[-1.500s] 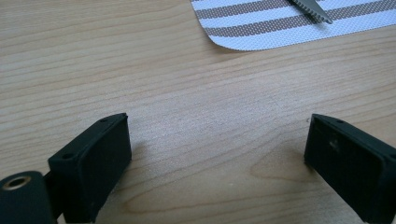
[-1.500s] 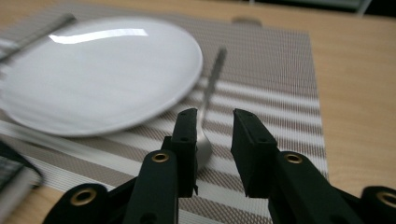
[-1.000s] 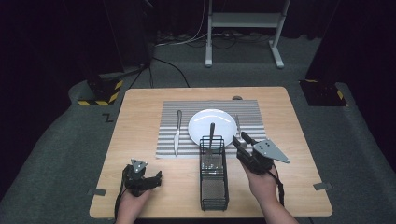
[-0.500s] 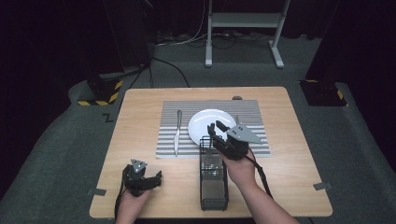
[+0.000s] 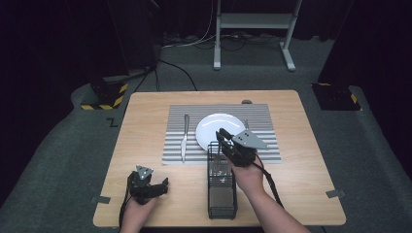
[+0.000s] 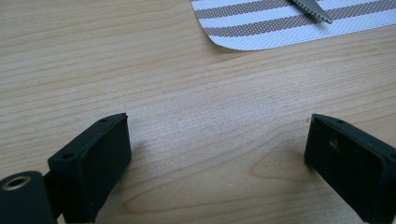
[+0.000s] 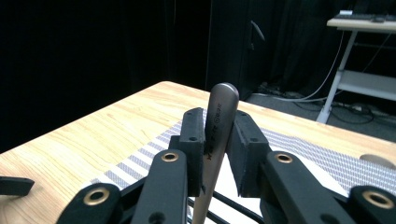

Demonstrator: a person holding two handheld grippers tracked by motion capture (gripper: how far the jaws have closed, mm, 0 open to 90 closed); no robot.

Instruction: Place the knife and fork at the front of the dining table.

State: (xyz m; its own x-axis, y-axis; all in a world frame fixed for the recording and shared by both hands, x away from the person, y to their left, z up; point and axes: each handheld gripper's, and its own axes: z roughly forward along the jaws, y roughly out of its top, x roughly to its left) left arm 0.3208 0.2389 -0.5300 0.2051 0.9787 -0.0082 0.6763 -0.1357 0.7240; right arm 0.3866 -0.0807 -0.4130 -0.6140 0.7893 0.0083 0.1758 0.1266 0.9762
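Right gripper view: my right claw has just closed on the upright utensil handle above the wire caddy near the tabletop's front edge; my left claw rests wide, empty.

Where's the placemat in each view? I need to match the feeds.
High view: placemat mid-table, under the plate.
Left gripper view: placemat at top right, its rounded corner, with the knife tip on it.
Right gripper view: placemat as a striped band behind the handle.
Shared landmark: the wooden table.
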